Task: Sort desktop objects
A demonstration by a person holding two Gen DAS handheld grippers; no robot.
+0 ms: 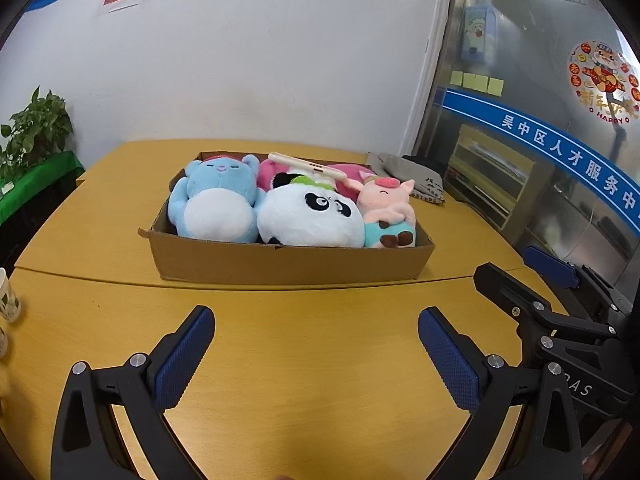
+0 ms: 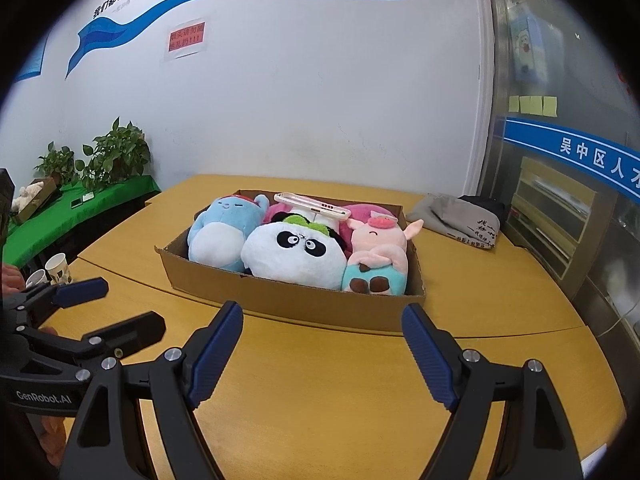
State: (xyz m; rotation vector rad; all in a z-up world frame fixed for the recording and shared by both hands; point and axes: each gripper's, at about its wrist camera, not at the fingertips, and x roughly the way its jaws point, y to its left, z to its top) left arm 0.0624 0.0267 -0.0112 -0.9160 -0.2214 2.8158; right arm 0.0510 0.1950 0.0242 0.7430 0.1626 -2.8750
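Both the left gripper (image 1: 316, 354) and right gripper (image 2: 322, 350) are held wide, empty, above the tabletop (image 1: 300, 360). Plush toys are packed in the cardboard box (image 1: 288, 262), a phone (image 1: 306, 167) laid on top.

white wall (image 2: 300, 100) at 12 o'clock, wooden table (image 1: 300, 360), potted plants (image 2: 116, 156) at 9 o'clock, glass partition (image 1: 540, 100) at 3 o'clock

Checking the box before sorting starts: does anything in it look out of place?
Yes. A phone in a pale case lies loose atop the plush toys at the back of the cardboard box, bridging the pink plush and the panda; it isn't a toy.
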